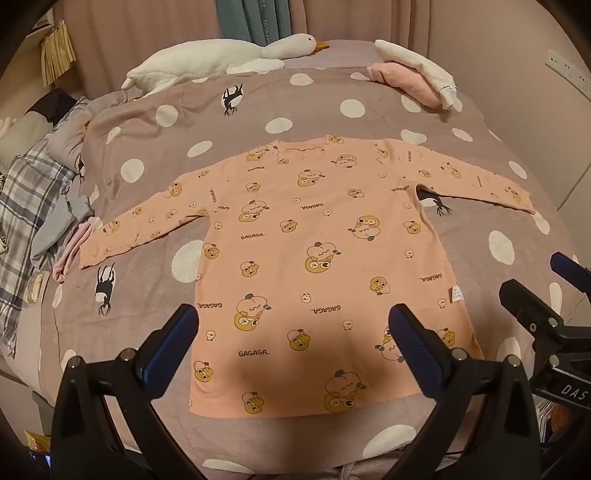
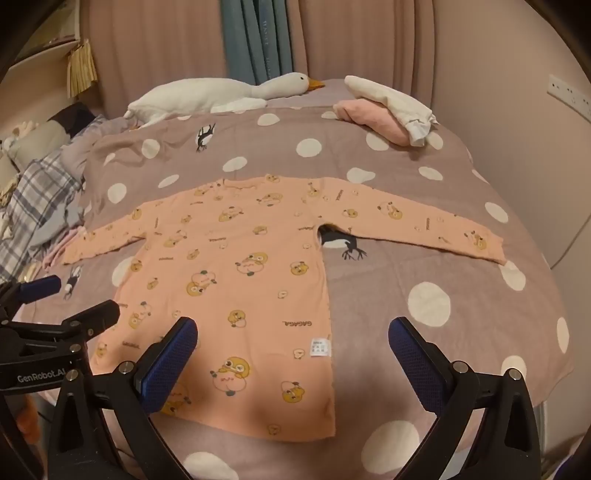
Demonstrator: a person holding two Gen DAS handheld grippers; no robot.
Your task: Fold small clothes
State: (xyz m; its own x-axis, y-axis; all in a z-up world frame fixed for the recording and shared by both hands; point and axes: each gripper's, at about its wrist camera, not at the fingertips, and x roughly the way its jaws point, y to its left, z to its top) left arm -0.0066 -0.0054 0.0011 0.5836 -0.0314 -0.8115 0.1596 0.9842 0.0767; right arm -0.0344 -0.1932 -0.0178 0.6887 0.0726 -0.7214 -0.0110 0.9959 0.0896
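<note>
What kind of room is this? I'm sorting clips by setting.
Most likely a bedroom: a peach long-sleeved top lies flat on a polka-dot bedspread, with a plush goose and curtains behind.

A white goose plush (image 1: 221,59) lies along the polka-dot bedspread's (image 1: 295,110) far edge before curtains (image 1: 147,22).

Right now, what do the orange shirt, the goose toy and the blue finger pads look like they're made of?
Orange shirt: thin matte knit, probably cotton jersey; it lies limp and flat, print unglossed.
Goose toy: soft white plush, judging by its fuzzy, rounded body.
Blue pads on the fingers: likely rubber; a fine grid texture shows.
</note>
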